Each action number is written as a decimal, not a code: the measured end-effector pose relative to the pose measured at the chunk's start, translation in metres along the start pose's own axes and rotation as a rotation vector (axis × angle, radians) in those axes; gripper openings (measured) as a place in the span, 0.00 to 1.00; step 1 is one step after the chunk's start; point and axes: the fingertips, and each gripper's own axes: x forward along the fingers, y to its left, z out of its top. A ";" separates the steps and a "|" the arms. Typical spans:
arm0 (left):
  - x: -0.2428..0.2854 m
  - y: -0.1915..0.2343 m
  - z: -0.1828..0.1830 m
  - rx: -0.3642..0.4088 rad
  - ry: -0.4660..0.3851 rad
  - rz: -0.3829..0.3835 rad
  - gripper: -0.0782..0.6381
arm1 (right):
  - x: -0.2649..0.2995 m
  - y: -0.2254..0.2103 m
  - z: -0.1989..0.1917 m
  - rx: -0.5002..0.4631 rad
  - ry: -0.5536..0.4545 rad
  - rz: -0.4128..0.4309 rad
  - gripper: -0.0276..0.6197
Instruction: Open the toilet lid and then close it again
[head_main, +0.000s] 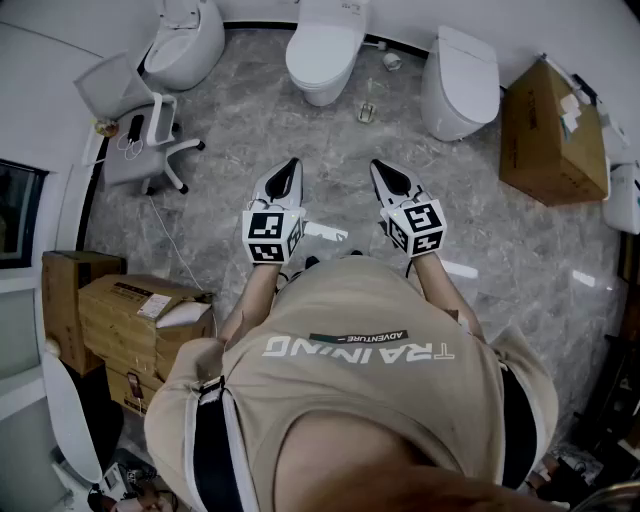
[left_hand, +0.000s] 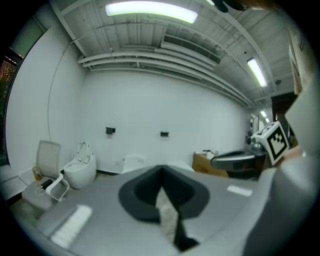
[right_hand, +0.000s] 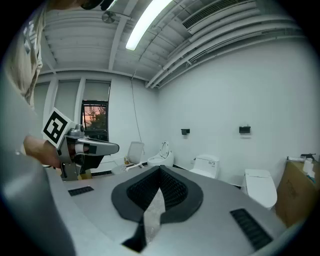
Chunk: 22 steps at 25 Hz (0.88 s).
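Note:
Three white toilets stand along the far wall. The oval one (head_main: 188, 42) at the left has its lid up; it also shows as the oval toilet (left_hand: 80, 169) and the oval toilet (right_hand: 161, 158). The middle toilet (head_main: 324, 55) and the right toilet (head_main: 458, 82) have their lids down. My left gripper (head_main: 291, 165) and right gripper (head_main: 379, 166) are held side by side in front of the person, well short of the toilets, both pointing toward the middle one. Both are shut with nothing between the jaws, as the left gripper (left_hand: 161, 173) and right gripper (right_hand: 160, 172) show in their own views.
A grey office chair (head_main: 141, 140) stands near the oval toilet. A large cardboard box (head_main: 553, 132) sits at the right wall, and more boxes (head_main: 125, 322) at the lower left beside another toilet (head_main: 68, 420). A small object (head_main: 367, 112) lies on the marble floor (head_main: 240, 120).

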 end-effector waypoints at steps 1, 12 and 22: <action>0.000 0.004 0.000 -0.006 0.004 0.006 0.12 | 0.002 -0.002 -0.001 0.005 0.004 -0.001 0.06; 0.015 0.052 -0.004 -0.015 0.020 0.010 0.12 | 0.038 0.001 -0.002 0.013 0.041 -0.016 0.06; 0.036 0.073 -0.028 -0.042 0.068 -0.076 0.12 | 0.059 0.003 -0.021 0.060 0.079 -0.088 0.06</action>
